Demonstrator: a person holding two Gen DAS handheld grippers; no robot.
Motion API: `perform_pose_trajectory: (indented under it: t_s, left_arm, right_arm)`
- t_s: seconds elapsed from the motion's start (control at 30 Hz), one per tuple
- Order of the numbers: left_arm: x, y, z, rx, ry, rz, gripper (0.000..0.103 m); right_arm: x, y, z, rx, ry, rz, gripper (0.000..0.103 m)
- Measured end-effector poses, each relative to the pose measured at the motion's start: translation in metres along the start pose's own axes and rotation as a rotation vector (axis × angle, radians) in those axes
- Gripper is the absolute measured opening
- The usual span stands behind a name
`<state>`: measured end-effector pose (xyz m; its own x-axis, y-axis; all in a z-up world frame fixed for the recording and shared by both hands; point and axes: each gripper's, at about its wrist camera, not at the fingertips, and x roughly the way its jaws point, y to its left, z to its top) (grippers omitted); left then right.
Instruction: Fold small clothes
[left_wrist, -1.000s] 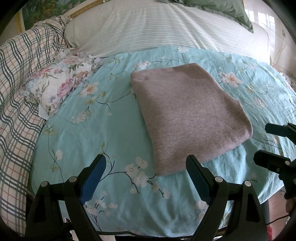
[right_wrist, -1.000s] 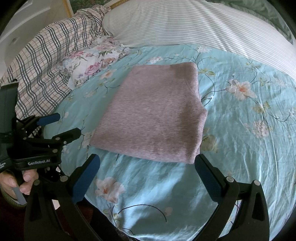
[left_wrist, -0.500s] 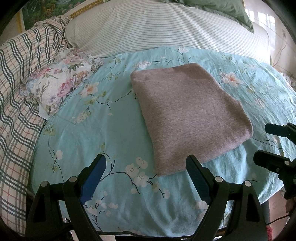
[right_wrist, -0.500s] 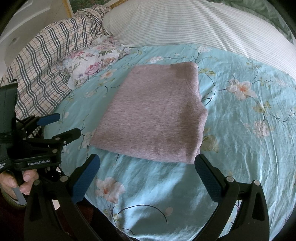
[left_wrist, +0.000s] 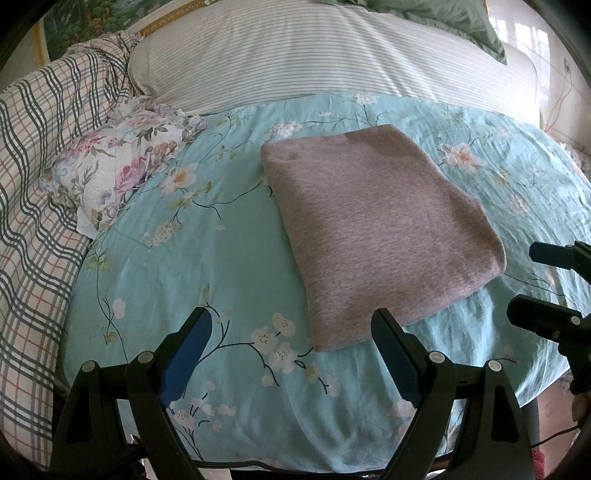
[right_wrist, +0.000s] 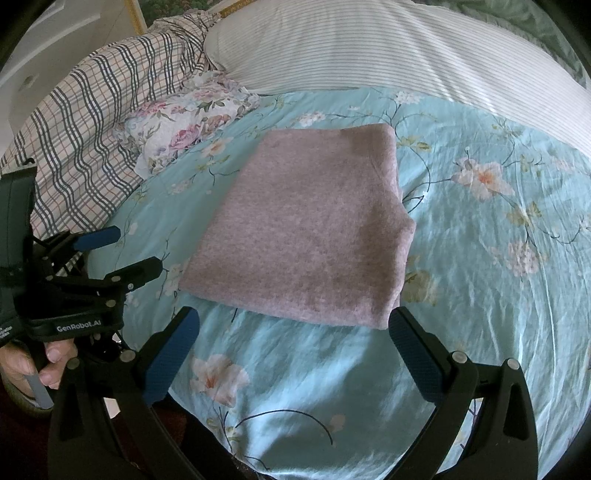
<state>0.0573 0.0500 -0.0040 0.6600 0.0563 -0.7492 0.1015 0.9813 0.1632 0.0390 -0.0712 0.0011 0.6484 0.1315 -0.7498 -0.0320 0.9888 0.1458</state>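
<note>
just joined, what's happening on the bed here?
A person holds two handheld grippers over a bed with a teal floral sheet. A mauve knit garment lies folded into a neat rectangle on the sheet. The left gripper and right gripper are both open, empty, and hang short of the garment's near edge, touching nothing. The fold looks finished.

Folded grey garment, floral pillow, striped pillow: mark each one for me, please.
Folded grey garment (right_wrist: 303, 229), right wrist view, middle of its top layer.
Floral pillow (left_wrist: 122, 173), left wrist view, centre of the rose print.
Striped pillow (left_wrist: 314, 62), left wrist view, middle of its striped face.
</note>
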Motion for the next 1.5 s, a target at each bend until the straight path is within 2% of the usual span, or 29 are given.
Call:
perform_pose_trajectory:
  t_s: [0.27, 0.73, 1.1, 1.5]
  left_arm:
    - [-0.001, 0.000, 0.000, -0.002, -0.005, 0.000, 0.089]
    - [0.015, 0.004, 0.019, 0.024, -0.010, -0.001, 0.089]
    - [0.028, 0.013, 0.045, -0.012, -0.019, 0.032, 0.089]
    - [0.034, 0.012, 0.050, -0.031, -0.006, 0.030, 0.090]
  right_arm:
    - [0.001, -0.004, 0.008, -0.012, -0.004, -0.005, 0.102]
    - [0.008, -0.015, 0.014, -0.007, 0.006, 0.002, 0.102]
    - [0.016, -0.028, 0.034, -0.006, 0.004, -0.007, 0.102]
    - [0.023, -0.032, 0.042, -0.008, 0.011, 0.008, 0.102]
